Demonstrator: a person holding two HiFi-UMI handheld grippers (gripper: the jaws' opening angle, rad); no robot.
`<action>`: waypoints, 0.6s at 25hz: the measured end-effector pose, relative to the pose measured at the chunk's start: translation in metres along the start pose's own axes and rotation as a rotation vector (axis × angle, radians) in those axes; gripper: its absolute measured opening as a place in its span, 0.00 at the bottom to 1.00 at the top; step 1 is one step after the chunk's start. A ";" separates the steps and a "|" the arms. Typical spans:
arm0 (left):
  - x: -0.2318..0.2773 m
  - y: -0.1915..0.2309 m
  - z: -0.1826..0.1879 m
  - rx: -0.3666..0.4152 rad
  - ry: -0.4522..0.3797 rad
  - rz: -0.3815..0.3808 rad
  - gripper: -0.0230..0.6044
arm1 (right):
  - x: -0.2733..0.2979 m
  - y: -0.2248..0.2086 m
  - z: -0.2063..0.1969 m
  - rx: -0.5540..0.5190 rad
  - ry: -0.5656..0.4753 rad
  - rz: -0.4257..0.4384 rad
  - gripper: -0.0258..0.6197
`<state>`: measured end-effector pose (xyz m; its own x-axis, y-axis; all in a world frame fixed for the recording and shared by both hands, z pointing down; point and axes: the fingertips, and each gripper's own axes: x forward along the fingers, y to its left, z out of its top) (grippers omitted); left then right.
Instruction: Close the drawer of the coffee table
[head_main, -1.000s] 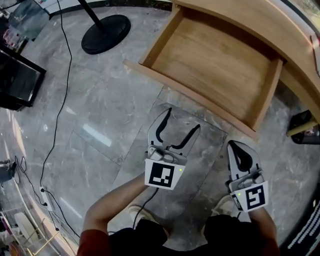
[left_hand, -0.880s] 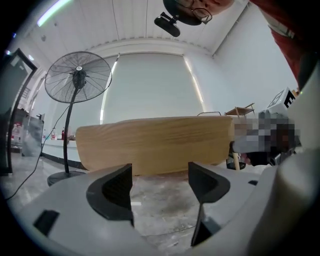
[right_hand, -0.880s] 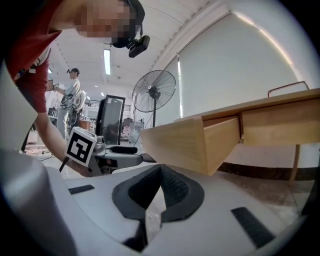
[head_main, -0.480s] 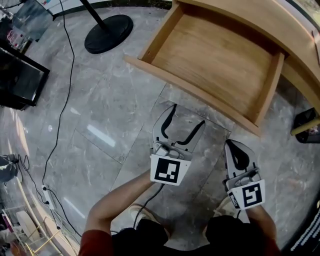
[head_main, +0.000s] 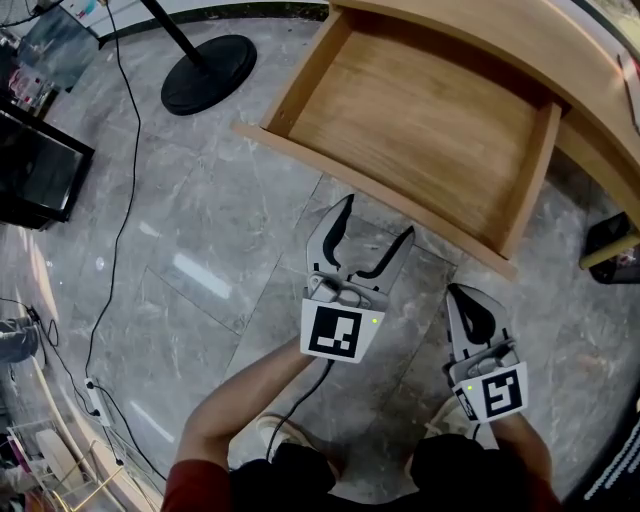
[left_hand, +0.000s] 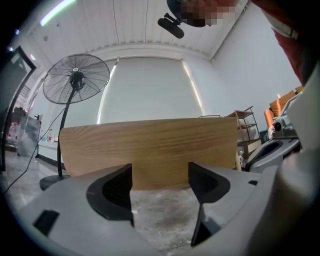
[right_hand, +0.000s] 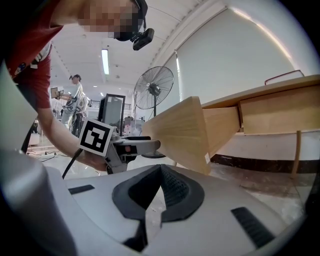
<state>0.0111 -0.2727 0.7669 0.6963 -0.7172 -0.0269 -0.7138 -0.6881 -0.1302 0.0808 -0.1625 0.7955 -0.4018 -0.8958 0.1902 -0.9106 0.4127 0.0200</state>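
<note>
The one empty light-wood drawer (head_main: 383, 198) of the curved wooden coffee table (head_main: 560, 70) is standing pulled out. Two grippers are hovering: the left gripper (head_main: 375, 228), jaws spread and empty, is facing the front panel, and the right gripper (head_main: 472, 310), jaws pressed together, is waiting beside it. Pushing squarely at mid-panel should be avoiding skew.
</note>
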 end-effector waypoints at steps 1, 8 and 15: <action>0.002 0.001 0.001 -0.002 -0.007 0.001 0.58 | 0.000 0.000 -0.001 0.000 0.001 0.002 0.04; 0.006 0.002 0.004 -0.042 -0.029 -0.003 0.58 | 0.001 -0.003 -0.005 0.004 0.003 0.003 0.04; 0.009 0.001 0.006 -0.013 0.004 -0.025 0.58 | 0.004 -0.004 -0.010 0.005 0.006 0.009 0.04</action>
<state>0.0177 -0.2792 0.7602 0.7136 -0.7003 -0.0197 -0.6972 -0.7070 -0.1184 0.0838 -0.1662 0.8061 -0.4092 -0.8910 0.1965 -0.9075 0.4197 0.0133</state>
